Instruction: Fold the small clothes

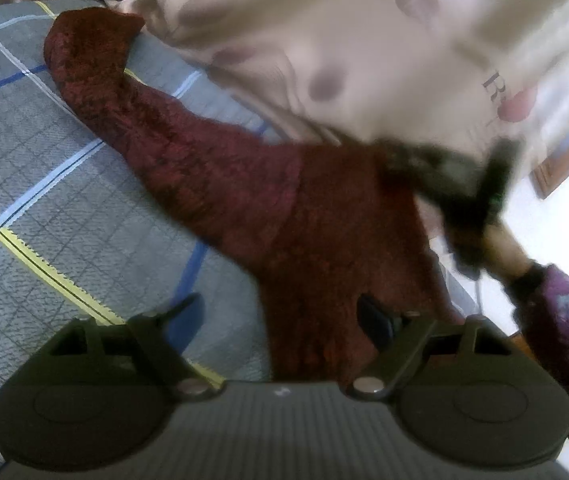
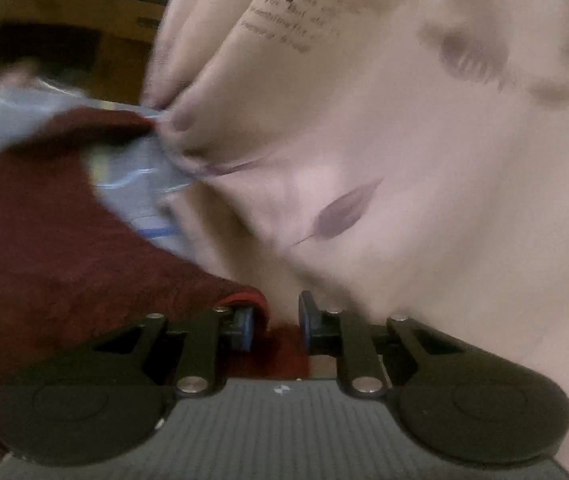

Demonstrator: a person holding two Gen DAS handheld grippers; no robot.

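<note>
A dark red knitted garment (image 1: 244,184) lies on the grey checked bed cover (image 1: 44,160), with one sleeve stretched toward the far left. My left gripper (image 1: 276,316) stands open over the garment's near end, and neither pad presses on it. At the garment's far right edge is my right gripper (image 1: 424,160), blurred, held by a hand in a purple sleeve (image 1: 564,320). In the right wrist view the right gripper (image 2: 276,324) is nearly closed. A curled edge of the red garment (image 2: 44,260) sits between its blue pads.
A large cream cloth (image 1: 324,20) printed with purple leaves and lettering bulges over the far side of the bed and fills the right wrist view (image 2: 404,160). Dark wooden furniture (image 2: 64,20) stands beyond the bed. The bed's edge drops off at the right.
</note>
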